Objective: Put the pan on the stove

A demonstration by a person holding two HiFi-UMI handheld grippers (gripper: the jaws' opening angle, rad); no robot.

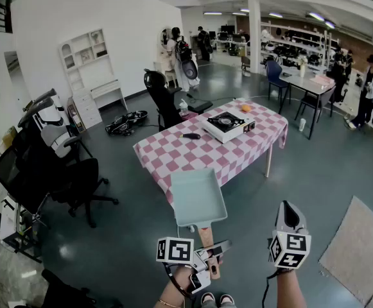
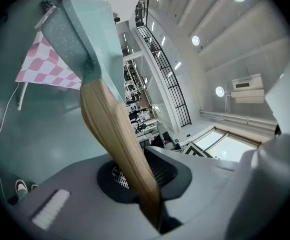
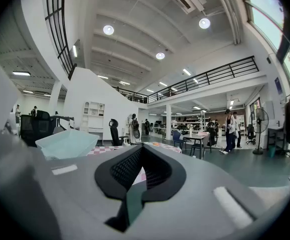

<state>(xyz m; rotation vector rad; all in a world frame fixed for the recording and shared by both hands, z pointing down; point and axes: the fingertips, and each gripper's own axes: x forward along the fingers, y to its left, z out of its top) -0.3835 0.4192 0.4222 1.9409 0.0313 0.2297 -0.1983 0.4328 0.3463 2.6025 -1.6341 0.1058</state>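
A pale green square pan [image 1: 198,197] with a wooden handle [image 1: 205,237] hangs in the air in front of the table, above the floor. My left gripper [image 1: 210,256] is shut on that handle; in the left gripper view the handle [image 2: 120,144] runs out of the left gripper [image 2: 145,176] up to the pan [image 2: 77,34]. The portable black stove [image 1: 228,124] sits at the far side of the pink checked table [image 1: 173,154]. My right gripper [image 1: 290,206] is held to the pan's right, shut and holding nothing. The right gripper view shows the right gripper [image 3: 142,173] with the pan [image 3: 67,143] to its left.
A black object [image 1: 190,135], a bottle [image 1: 183,108] and an orange thing [image 1: 245,108] share the table. A black chair [image 1: 164,101] stands behind it and office chairs [image 1: 58,165] stand at the left. A rug [image 1: 359,249] lies at the right. People stand near a far table [image 1: 308,82].
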